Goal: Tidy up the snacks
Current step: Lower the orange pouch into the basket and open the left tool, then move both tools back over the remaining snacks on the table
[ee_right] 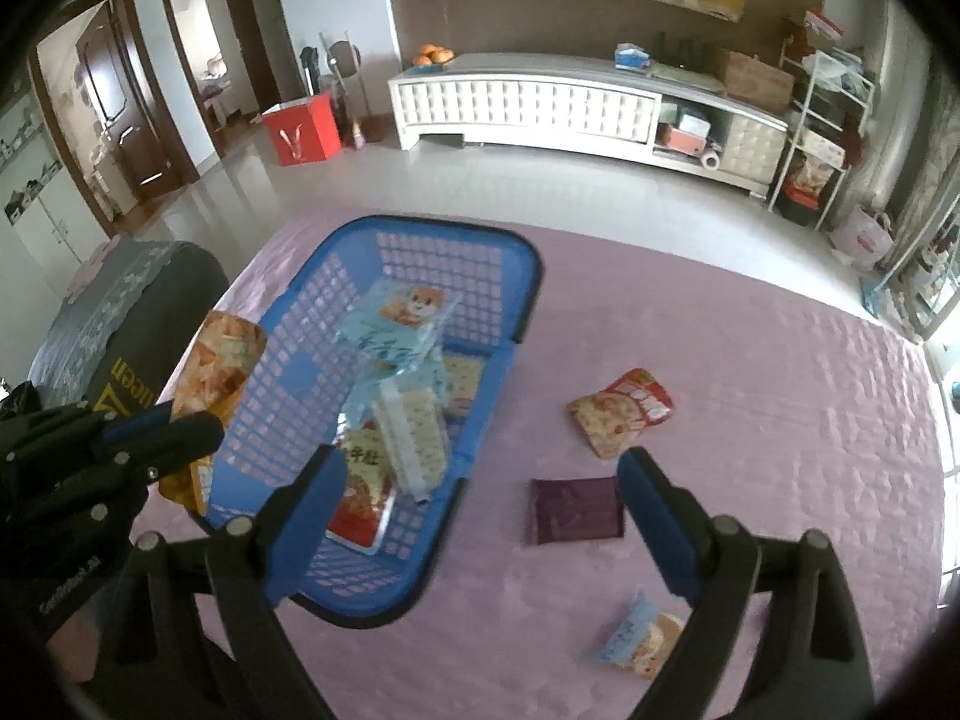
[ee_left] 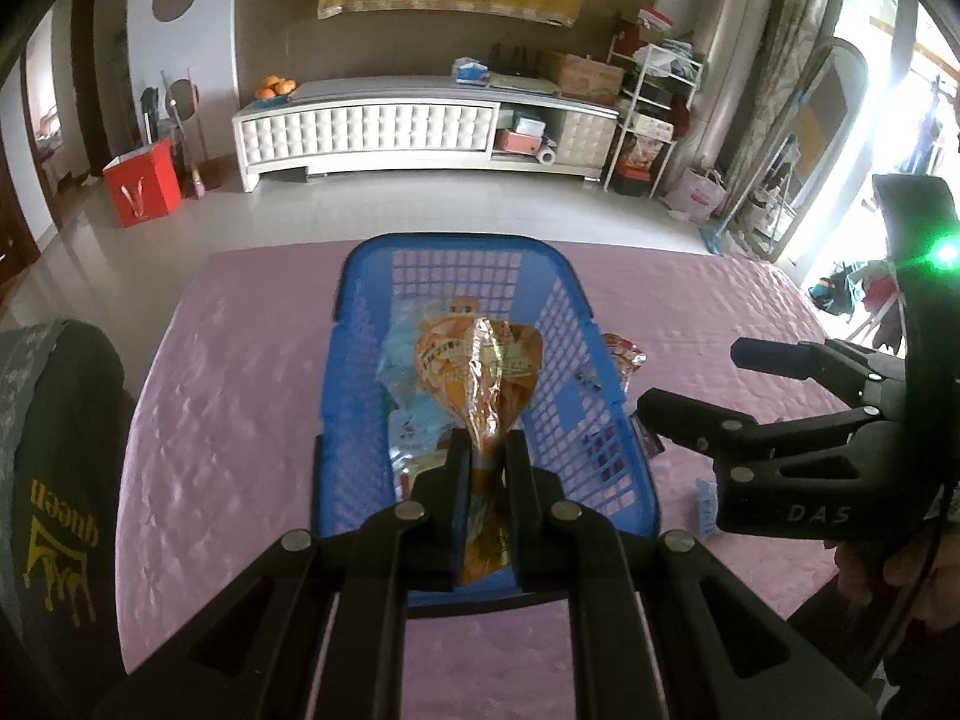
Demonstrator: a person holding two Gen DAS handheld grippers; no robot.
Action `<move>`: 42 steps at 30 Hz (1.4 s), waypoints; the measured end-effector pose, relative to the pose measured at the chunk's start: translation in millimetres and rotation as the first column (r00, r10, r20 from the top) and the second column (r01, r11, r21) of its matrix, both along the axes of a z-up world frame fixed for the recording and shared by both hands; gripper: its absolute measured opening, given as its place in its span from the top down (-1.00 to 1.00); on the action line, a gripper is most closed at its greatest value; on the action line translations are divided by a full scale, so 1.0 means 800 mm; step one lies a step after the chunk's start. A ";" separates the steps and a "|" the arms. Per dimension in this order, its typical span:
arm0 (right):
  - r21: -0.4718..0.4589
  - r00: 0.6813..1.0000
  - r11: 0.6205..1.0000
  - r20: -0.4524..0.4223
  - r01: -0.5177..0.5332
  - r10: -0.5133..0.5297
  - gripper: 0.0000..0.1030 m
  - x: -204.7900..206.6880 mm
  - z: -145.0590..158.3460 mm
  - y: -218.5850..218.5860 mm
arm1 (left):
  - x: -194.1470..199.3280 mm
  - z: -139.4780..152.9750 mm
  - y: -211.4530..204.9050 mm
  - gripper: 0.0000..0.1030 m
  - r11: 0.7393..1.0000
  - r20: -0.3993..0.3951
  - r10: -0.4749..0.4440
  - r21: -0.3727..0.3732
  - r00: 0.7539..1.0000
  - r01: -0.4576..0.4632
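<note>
Orange snack bag (ee_left: 480,372) is being pinched by the left gripper (ee_left: 487,450) above the blue basket (ee_left: 360,276); the right gripper (ee_right: 480,480) is hanging spread wide and empty just beside the basket, near a purple packet (ee_right: 573,510).

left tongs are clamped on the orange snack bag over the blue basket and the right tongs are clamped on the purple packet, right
Not quite. The right tongs are open and hold nothing; the purple packet lies flat on the pink cover between their fingers, as the right wrist view shows. The rest stands: the left tongs are clamped on the orange snack bag over the blue basket.
</note>
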State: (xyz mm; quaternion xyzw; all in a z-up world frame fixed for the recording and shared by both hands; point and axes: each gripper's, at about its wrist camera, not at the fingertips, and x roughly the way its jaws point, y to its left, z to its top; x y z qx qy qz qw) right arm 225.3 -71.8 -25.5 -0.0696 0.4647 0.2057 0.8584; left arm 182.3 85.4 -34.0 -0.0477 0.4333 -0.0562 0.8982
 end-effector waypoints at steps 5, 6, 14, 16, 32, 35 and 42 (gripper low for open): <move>-0.007 1.000 1.000 -0.020 0.009 -0.009 -0.82 0.017 -0.011 -0.013 | 0.020 -0.010 -0.014 0.81 1.000 -0.026 -0.019 -0.005 0.999 0.019; -0.004 1.000 1.000 -0.029 0.008 -0.008 -0.82 0.021 -0.015 -0.015 | 0.025 -0.013 -0.017 0.81 1.000 -0.029 -0.024 -0.006 0.999 0.024; -0.002 0.997 1.000 -0.078 0.015 -0.015 -0.82 0.041 -0.042 -0.028 | 0.059 -0.046 -0.029 0.80 0.999 -0.098 -0.050 -0.016 0.994 0.048; -0.002 0.996 1.000 -0.084 0.013 -0.013 -0.82 0.040 -0.047 -0.030 | 0.061 -0.057 -0.029 0.80 0.998 -0.120 -0.059 -0.040 0.991 0.055; 0.023 1.000 1.000 -0.026 0.010 -0.010 -0.82 0.003 -0.005 -0.044 | 0.028 -0.042 -0.066 0.14 0.988 -0.138 -0.143 0.036 0.980 0.150; 0.025 1.000 1.000 -0.006 0.013 -0.013 -0.82 -0.009 0.007 -0.053 | 0.018 -0.027 -0.069 0.14 0.988 -0.112 -0.138 0.047 0.984 0.144; 0.035 0.999 0.999 0.023 0.038 -0.039 -0.82 -0.032 0.025 -0.081 | -0.005 0.002 -0.087 -0.07 0.985 -0.059 -0.155 0.063 0.986 0.159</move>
